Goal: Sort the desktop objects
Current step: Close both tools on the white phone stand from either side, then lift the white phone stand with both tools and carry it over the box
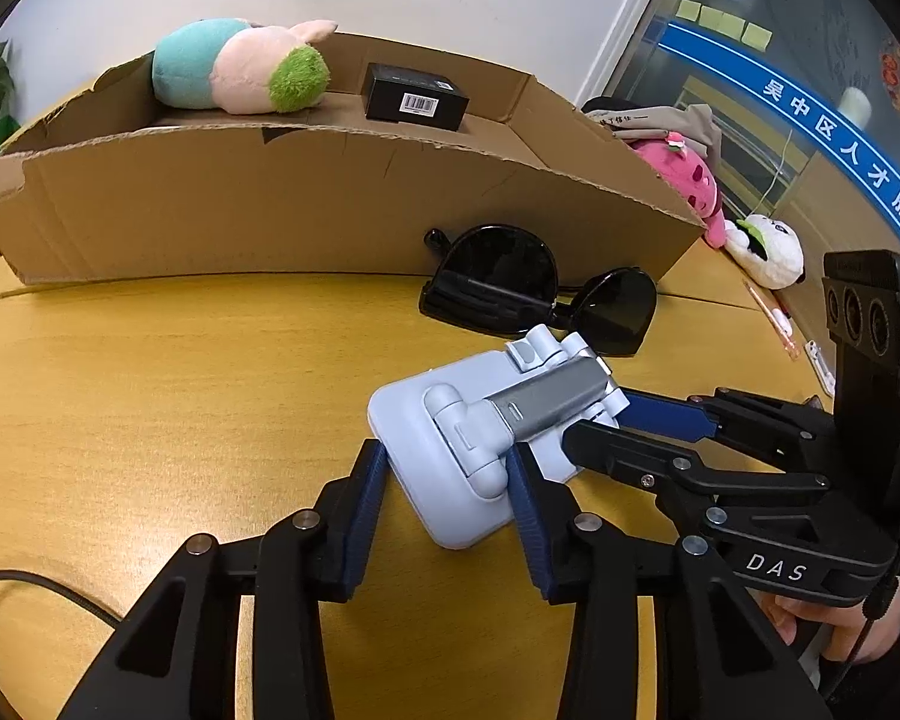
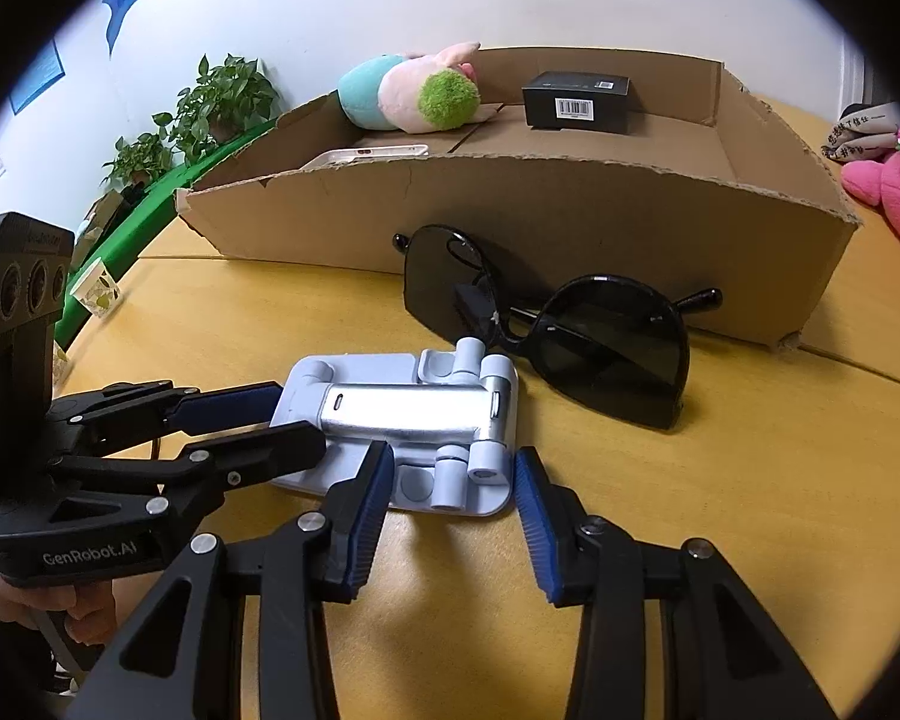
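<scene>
A pale blue folding phone stand with a silver arm lies flat on the wooden table; it also shows in the right wrist view. My left gripper has its blue pads on either side of the stand's near corner, jaws apart. My right gripper is open with the stand's near edge between its fingertips; it shows from the side in the left wrist view. Black sunglasses lie just beyond the stand, against the cardboard box, and show in the right wrist view.
The box holds a plush toy, a black carton and a white flat item. Pink and white plush toys lie right of the box. Potted plants stand far left. A cable trails at the near left.
</scene>
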{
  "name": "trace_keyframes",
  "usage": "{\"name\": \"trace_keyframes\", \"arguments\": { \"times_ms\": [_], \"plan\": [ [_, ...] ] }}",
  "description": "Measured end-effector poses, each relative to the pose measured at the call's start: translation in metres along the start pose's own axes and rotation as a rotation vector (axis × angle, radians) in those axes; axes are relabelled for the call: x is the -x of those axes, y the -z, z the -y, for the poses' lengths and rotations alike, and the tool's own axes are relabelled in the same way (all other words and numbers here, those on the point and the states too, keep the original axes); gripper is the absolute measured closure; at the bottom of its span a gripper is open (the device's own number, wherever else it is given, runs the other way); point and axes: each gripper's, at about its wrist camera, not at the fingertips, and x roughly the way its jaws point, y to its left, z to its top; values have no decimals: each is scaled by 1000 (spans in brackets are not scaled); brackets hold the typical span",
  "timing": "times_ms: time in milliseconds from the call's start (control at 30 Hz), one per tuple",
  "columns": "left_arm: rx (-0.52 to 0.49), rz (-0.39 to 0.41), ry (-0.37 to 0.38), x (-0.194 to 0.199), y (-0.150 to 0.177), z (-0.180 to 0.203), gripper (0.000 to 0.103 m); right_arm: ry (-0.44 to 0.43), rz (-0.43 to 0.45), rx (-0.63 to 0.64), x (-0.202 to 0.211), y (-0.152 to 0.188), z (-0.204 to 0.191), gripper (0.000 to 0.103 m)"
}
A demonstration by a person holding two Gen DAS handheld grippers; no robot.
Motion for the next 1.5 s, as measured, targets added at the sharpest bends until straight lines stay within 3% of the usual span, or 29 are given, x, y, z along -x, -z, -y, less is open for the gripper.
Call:
{"name": "trace_keyframes", "arguments": {
  "times_ms": [300,567,900,1500],
  "plan": [
    [29,45,26,22,1,-6,61,5,22,-17,12,0,-13,63],
    [41,162,43,66,-20,-15,61,36,94,54,43,-32,-43,63],
    [32,247,43,105,-50,-31,61,45,176,100,62,-71,-79,63],
    [19,295,46,115,-101,-45,62,66,207,118,64,-125,-89,63]
  ]
}}
